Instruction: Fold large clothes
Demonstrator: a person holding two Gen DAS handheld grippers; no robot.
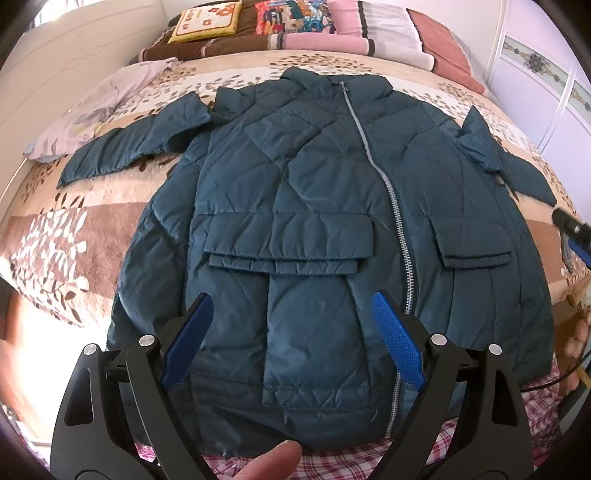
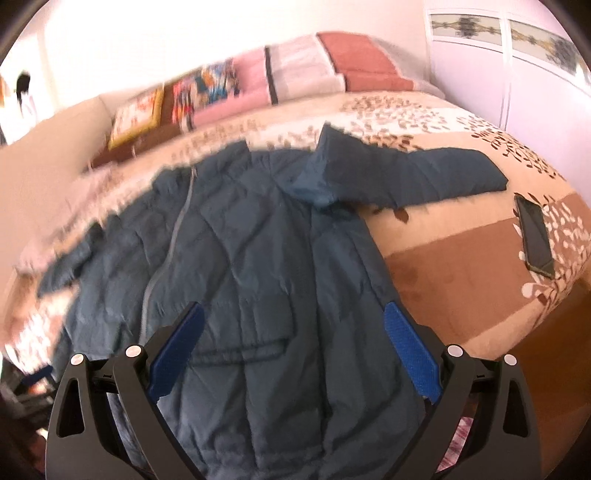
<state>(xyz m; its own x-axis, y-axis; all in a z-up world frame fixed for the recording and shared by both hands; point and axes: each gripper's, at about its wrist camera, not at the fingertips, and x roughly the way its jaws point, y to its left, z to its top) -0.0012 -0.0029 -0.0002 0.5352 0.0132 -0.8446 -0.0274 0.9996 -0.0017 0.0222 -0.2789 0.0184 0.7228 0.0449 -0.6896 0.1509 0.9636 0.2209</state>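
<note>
A dark teal quilted puffer jacket (image 1: 314, 206) lies face up on the bed, zipped, collar far from me, both sleeves spread out to the sides. My left gripper (image 1: 293, 306) is open and empty, hovering above the jacket's lower front near the hem. In the blurred right wrist view the same jacket (image 2: 258, 258) fills the middle, with its right sleeve (image 2: 424, 177) stretched out to the right. My right gripper (image 2: 293, 317) is open and empty above the jacket's lower right side. The right gripper's tip shows in the left wrist view (image 1: 574, 232) at the right edge.
The bed has a brown and cream leaf-patterned blanket (image 1: 74, 229). Pillows and folded blankets (image 1: 295, 26) lie along the far edge. A pale garment (image 1: 99, 103) lies at the far left. A black phone (image 2: 535, 236) lies on the blanket right of the jacket. A wardrobe (image 2: 517, 66) stands at the right.
</note>
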